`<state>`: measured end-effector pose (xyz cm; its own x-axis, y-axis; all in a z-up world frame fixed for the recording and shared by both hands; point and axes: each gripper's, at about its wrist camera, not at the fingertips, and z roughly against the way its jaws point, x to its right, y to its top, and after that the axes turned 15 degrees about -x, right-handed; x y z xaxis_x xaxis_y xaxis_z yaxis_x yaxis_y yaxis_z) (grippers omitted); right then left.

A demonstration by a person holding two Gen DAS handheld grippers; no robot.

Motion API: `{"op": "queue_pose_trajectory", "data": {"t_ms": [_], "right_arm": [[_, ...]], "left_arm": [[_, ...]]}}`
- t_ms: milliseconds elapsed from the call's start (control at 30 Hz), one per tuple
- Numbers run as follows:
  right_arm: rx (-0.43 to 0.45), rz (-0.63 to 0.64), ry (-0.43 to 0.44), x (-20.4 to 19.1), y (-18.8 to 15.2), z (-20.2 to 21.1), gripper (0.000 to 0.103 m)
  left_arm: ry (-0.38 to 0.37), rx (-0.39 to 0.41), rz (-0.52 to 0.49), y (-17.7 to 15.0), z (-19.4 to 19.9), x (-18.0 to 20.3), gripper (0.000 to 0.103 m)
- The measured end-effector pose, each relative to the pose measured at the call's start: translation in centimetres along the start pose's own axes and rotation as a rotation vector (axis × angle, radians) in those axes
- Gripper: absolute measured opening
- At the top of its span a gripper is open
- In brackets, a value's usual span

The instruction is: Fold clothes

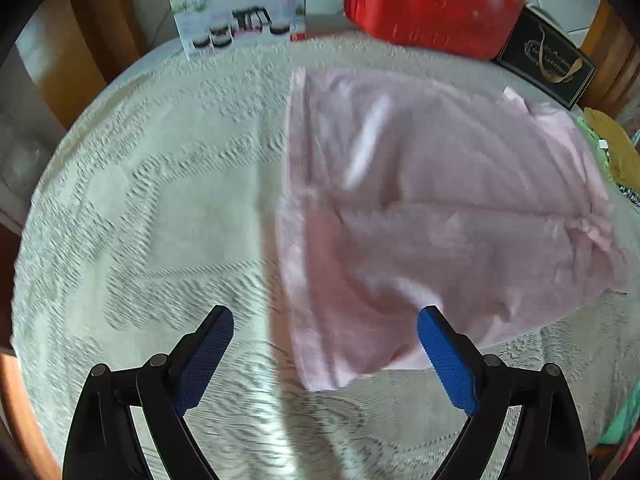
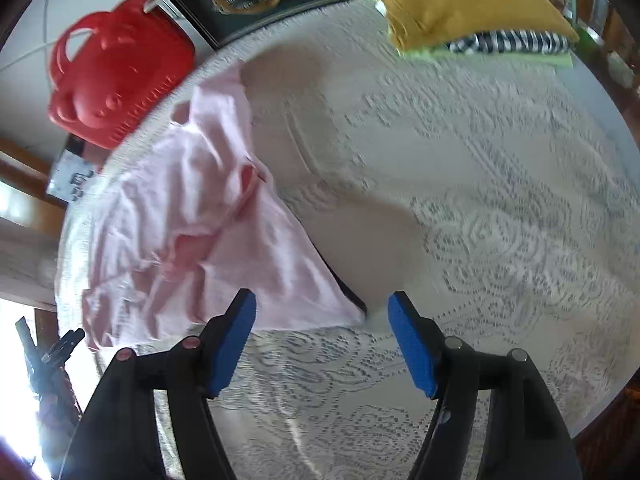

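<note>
Both tools wide open over the table, nothing gripped; pink garment lies flat, partly folded.

Left gripper (image 1: 325,320): blue-padded jaws spread, the rumpled pale pink cotton garment (image 1: 432,208) ahead and to its right, hem near the right pad. Right gripper (image 2: 322,306): jaws spread, the garment's corner just ahead between them, cloth running leftward. White lace tablecloth (image 1: 152,208) underneath. At the far edge: printed white carton (image 1: 240,20), red plastic case (image 1: 432,4), black gift box (image 1: 548,64), folded mustard cloth stack (image 2: 464,4).

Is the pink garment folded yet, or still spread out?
Partly folded, untidy: the pink garment lies doubled and rumpled on the lace tablecloth, layers overlapping. Both grippers are open and hold nothing.
</note>
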<state>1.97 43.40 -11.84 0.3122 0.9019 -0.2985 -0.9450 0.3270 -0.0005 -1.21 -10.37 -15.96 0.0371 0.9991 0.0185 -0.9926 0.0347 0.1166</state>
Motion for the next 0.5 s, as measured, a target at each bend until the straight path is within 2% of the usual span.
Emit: {"op": "queue_pose_trajectory", "data": {"t_ms": [100,133,167,200,233,267,300,400,467,500], "right_arm": [[0.019,0.030,-0.028,-0.8,0.0,-1.1,0.073],[0.033,0.047,-0.047,-1.2,0.1,-1.5,0.076],[0.047,0.067,-0.073,-1.7,0.2,-1.9,0.080],[0.034,0.091,-0.101,-2.3,0.3,-2.5,0.079],[0.016,0.117,-0.130,-2.9,0.5,-3.3,0.071],[0.011,0.130,-0.145,-3.4,0.3,-3.2,0.022],[0.010,0.141,-0.159,-3.9,0.1,-2.9,0.003],[0.013,0.162,-0.178,-4.9,-0.8,-1.5,0.003],[0.019,0.154,-0.164,-4.3,-1.8,0.6,0.003],[-0.008,0.139,-0.167,-3.6,-2.3,1.4,0.003]], "left_arm": [[0.001,-0.007,0.021,-0.3,-1.3,0.9,0.089],[-0.006,-0.005,0.027,-0.3,-1.5,1.1,0.064],[-0.013,-0.004,0.032,-0.3,-1.3,1.2,0.055],[-0.020,-0.003,0.037,-0.2,-1.2,1.3,0.031],[-0.027,-0.001,0.040,-0.1,-1.0,1.4,0.018],[-0.035,0.002,0.038,-0.1,-0.6,1.3,0.017],[-0.043,0.006,0.036,0.0,-0.2,1.2,0.016],[-0.040,-0.012,0.026,-0.6,0.6,0.2,0.015],[-0.033,-0.030,0.019,-1.1,1.1,-0.6,0.015],[-0.029,-0.039,0.015,-1.4,1.3,-1.0,0.015]]}}
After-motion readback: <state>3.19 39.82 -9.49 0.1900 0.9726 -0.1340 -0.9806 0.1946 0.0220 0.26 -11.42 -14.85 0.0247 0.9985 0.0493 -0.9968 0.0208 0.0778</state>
